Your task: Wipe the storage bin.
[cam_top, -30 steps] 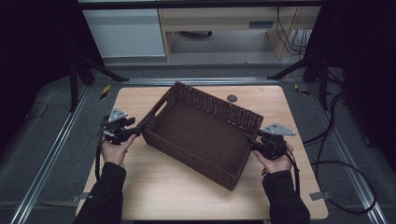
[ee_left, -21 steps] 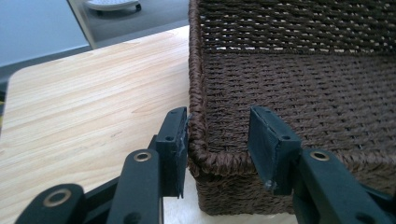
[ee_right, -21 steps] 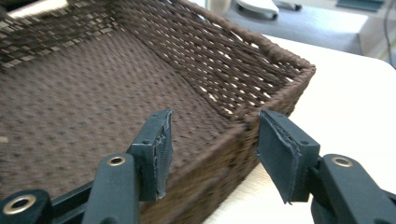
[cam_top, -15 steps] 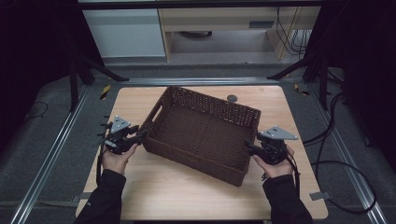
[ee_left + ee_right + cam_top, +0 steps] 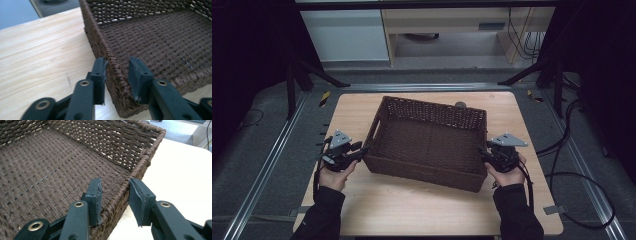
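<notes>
Basket: a dark brown woven basket (image 5: 429, 142), shallow and rectangular, sits in the middle of the table, turned slightly askew; nothing lies inside it.
Long axis: it runs across the table, from the person's left to right, so one short end faces each hand.
Left gripper (image 5: 362, 150): at the basket's left short wall, near its front corner. In the left gripper view (image 5: 116, 75) the jaws straddle the rim, one outside, one inside; they have just been closing, the outer jaw touching the weave, the inner one with a small gap, so not yet a firm pinch.
Right gripper (image 5: 484, 152): at the basket's right short wall. In the right gripper view (image 5: 115, 195) its jaws also straddle the rim and have just been closing; the inner jaw is against the wall, the outer one stands apart.
Nearer hand: both are equally close, one per end.
Judgement: a little more closing should grip both walls for a two-handed lift.
Surface: pale wooden table (image 5: 412, 210), bare around the basket.
Room: dark floor, metal rails (image 5: 267, 165) to the basket's left, pale cabinets (image 5: 347, 35) beyond it, cables (image 5: 572, 175) to its right.
</notes>
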A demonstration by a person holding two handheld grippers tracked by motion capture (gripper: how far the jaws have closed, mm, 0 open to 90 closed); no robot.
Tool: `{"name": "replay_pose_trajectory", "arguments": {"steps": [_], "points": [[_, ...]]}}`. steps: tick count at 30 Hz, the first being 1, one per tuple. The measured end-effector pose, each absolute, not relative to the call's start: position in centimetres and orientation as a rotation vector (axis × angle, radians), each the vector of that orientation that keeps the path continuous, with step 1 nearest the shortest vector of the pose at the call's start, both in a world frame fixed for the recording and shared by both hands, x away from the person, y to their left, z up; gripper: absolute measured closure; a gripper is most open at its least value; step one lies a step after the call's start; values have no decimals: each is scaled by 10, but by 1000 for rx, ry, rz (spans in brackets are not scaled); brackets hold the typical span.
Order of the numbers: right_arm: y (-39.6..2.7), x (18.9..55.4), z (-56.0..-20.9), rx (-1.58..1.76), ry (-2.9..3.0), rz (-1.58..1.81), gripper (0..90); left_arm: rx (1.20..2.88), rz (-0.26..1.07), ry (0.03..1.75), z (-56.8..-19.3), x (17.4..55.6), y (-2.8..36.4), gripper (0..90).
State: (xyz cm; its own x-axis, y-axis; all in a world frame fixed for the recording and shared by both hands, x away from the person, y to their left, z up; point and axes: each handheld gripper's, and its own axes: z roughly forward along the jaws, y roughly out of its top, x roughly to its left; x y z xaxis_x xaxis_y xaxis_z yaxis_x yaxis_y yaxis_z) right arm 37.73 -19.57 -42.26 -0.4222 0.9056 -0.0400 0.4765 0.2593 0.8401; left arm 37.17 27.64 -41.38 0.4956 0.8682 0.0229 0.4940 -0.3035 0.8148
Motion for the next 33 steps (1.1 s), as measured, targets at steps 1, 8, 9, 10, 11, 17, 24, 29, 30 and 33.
{"name": "replay_pose_trajectory", "arguments": {"steps": [1, 8, 9, 10, 11, 17, 24, 29, 30, 33], "points": [[-197, 377, -423, 1244, 2004, 1073, 570, 1950, 596, 1106, -414, 369, 276, 698], [-202, 364, -413, 1224, 1999, 1117, 570, 1934, 584, 1090, -414, 356, 278, 731], [-202, 361, -413, 1219, 2015, 1108, 604, 1929, 577, 1083, -414, 351, 278, 730], [-201, 360, -413, 1220, 2025, 1101, 627, 1926, 573, 1079, -414, 348, 279, 729], [-201, 359, -414, 1219, 2037, 1084, 652, 1923, 571, 1076, -414, 345, 279, 728], [-199, 362, -417, 1222, 2041, 1067, 708, 1920, 565, 1074, -414, 335, 280, 726], [-199, 367, -419, 1206, 2032, 1092, 713, 1930, 572, 1065, -413, 331, 280, 724], [-199, 370, -421, 1197, 2024, 1101, 715, 1930, 568, 1062, -413, 329, 281, 722], [-199, 370, -421, 1198, 2023, 1102, 714, 1929, 568, 1062, -413, 329, 281, 722], [-198, 371, -421, 1200, 2024, 1100, 714, 1926, 564, 1062, -413, 329, 281, 720]]}}
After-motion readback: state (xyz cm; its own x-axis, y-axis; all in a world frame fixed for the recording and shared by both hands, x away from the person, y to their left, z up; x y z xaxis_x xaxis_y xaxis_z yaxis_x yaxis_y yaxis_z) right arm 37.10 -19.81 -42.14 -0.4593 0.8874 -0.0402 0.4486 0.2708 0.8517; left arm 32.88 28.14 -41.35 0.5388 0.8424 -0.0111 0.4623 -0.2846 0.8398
